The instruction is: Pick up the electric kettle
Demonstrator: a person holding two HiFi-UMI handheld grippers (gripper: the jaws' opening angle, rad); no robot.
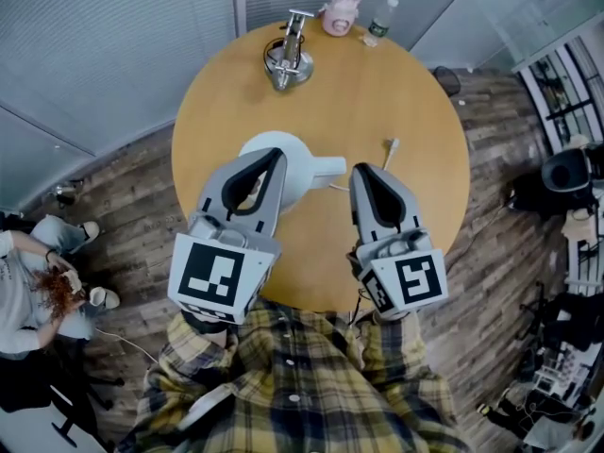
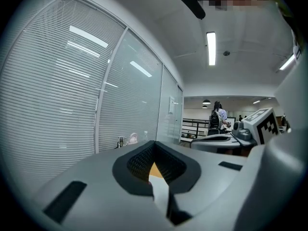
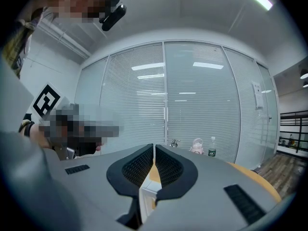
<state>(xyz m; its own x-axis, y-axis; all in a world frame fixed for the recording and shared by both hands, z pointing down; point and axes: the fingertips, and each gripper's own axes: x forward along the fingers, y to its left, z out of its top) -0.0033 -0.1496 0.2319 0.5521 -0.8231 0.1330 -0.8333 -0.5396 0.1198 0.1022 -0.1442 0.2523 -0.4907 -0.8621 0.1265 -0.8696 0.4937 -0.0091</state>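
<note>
A white round electric kettle (image 1: pixel 300 163) stands on the round wooden table (image 1: pixel 415 111), its handle (image 1: pixel 330 166) pointing right. My left gripper (image 1: pixel 276 155) reaches over the kettle's left half and hides part of it. Its jaws are shut with nothing between them, and in the left gripper view its black pads (image 2: pixel 144 160) meet at the left gripper's tip (image 2: pixel 154 146). My right gripper (image 1: pixel 363 170) hangs just right of the handle, apart from it. The right gripper (image 3: pixel 154 149) is shut and empty, with only a thin slit showing between its pads (image 3: pixel 168 167).
At the table's far edge stand a steel appliance (image 1: pixel 289 59) with a black cord, a pink cup (image 1: pixel 340 12) and a water bottle (image 1: pixel 380 19). A white plug and thin cord (image 1: pixel 389 149) lie right of the kettle. A person (image 1: pixel 38 281) sits on the floor at left.
</note>
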